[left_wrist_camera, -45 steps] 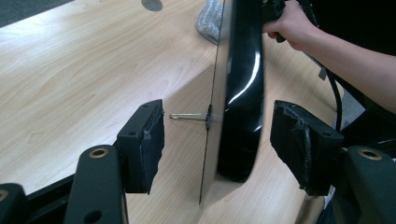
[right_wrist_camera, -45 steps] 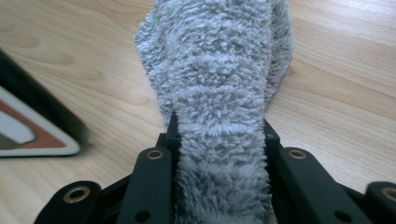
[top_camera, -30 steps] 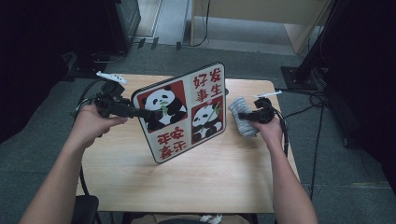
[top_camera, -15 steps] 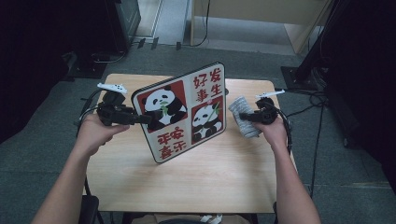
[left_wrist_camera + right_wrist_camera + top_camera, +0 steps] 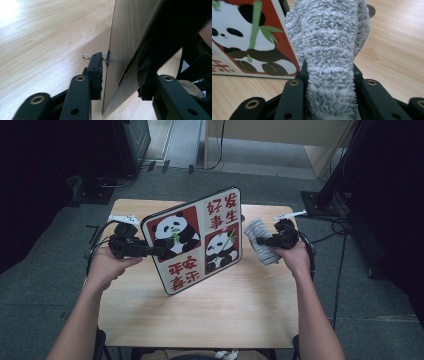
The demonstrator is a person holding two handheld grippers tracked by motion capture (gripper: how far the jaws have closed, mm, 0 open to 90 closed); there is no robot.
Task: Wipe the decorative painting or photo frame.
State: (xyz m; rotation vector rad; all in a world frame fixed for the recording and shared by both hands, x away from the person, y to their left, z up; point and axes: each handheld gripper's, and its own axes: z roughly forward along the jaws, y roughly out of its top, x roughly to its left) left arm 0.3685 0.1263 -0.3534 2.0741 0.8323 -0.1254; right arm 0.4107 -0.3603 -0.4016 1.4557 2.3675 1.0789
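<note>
Left gripper (image 5: pixel 159 252) sat at the left edge of the panda board (image 5: pixel 197 240), jaws astride it. Jaws had just been closing, board edge between them. In the left gripper view (image 5: pixel 120 75) one pad looked right against the board's plain back face (image 5: pixel 125 50); the other jaw was dark and blurred, so contact on that side couldn't be confirmed. Not a confirmed clamp.

Right gripper (image 5: pixel 252 241) was clamped on a grey fluffy cloth (image 5: pixel 260 240). Right gripper view (image 5: pixel 329 75) had the cloth (image 5: pixel 329 50) bunched between both jaws and rising up past them, pads pressed into the pile.

Board stood tilted on its lower corner on the table (image 5: pixel 210 310), printed face toward the person: two panda panels, red and black characters. Lower corner was nearest the person, upper edge leaning away toward the far side of the table. Cloth was just beside the board's right edge; right gripper view put it close to the panda print (image 5: pixel 249 42), contact unclear.

Left hand (image 5: pixel 107 265) was at the near-left of the table, right hand (image 5: pixel 295 257) at the right. Cables (image 5: pixel 97 240) trailed off the left side. Beyond the table: grey floor (image 5: pixel 260 175).
</note>
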